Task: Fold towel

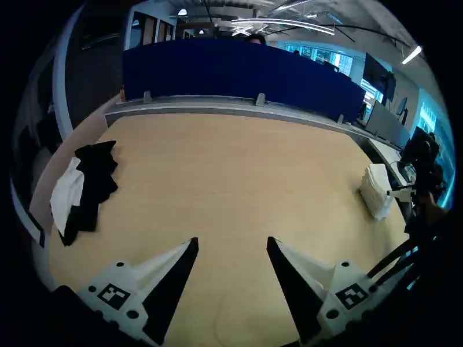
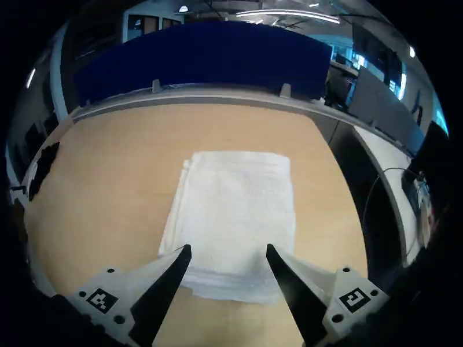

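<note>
Left claw (image 1: 232, 240): released, both fingers spread wide, nothing between them. It hangs over a bare stretch of the light wooden bench (image 1: 231, 168).

Right claw (image 2: 227, 247): also released, fingers apart, gripping nothing. Its two tips sit over the near edge of the white folded terry towel (image 2: 234, 208). Whether the tips touch the cloth, I cannot tell.

Towel: lies flat on the bench (image 2: 116, 173), folded to a rectangle, long axis running away from my right claw. Layered edges show along its left side. The near edge is a little rumpled between the fingertips. From the left gripper view the same towel (image 1: 377, 191) sits close to the bench's right-hand edge, well apart from my left claw.

Other items: a heap of black and white cloths (image 1: 87, 185) at the far left edge of the bench, well apart from the towel; its black part (image 2: 43, 168) appears in the right gripper view too. A dark blue partition panel (image 1: 231, 72) stands along the bench's back edge (image 2: 202, 55).
</note>
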`<state>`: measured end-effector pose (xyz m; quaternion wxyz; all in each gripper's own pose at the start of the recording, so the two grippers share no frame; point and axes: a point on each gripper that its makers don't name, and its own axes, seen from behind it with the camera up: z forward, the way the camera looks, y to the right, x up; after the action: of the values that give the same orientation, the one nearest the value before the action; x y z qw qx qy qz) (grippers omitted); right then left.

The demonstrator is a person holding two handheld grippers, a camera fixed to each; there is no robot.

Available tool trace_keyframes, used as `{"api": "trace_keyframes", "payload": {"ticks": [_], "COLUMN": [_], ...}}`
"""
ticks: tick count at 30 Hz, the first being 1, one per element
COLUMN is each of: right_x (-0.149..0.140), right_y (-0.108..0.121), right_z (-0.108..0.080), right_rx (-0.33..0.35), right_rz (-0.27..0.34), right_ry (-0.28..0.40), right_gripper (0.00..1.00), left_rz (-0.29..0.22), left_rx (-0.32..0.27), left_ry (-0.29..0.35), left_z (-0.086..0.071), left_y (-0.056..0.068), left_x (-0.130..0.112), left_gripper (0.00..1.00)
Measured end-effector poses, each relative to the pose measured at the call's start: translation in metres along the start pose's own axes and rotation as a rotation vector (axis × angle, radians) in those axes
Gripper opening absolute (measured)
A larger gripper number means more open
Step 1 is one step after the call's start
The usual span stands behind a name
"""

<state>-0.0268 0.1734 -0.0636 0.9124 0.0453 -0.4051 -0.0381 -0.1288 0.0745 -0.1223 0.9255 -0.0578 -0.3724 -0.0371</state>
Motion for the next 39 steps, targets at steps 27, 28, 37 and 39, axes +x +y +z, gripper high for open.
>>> {"api": "trace_keyframes", "payload": {"ticks": [27,28,37,39], "right_x": [0.085,0.084,0.068,0.066], "right_y": [0.011,0.011,0.014,0.015], "right_z": [0.047,0.049,0.064,0.066], "right_rx": [0.013,0.014,0.016,0.016], "right_rz": [-0.041,-0.039,-0.018,-0.014], "right_ry": [0.042,0.037,0.001,-0.004], "right_gripper": [1.0,1.0,1.0,1.0], "left_rz": [-0.008,-0.008,-0.007,-0.007], "left_rx": [0.022,0.023,0.029,0.031], "left_ry": [-0.004,-0.004,-0.006,-0.006], "left_z": [-0.003,-0.003,-0.004,-0.005], "left_y": [-0.003,-0.003,-0.006,-0.007], "left_x": [-0.003,-0.003,-0.004,-0.004], "left_gripper": [0.87,0.87,0.87,0.87]}}
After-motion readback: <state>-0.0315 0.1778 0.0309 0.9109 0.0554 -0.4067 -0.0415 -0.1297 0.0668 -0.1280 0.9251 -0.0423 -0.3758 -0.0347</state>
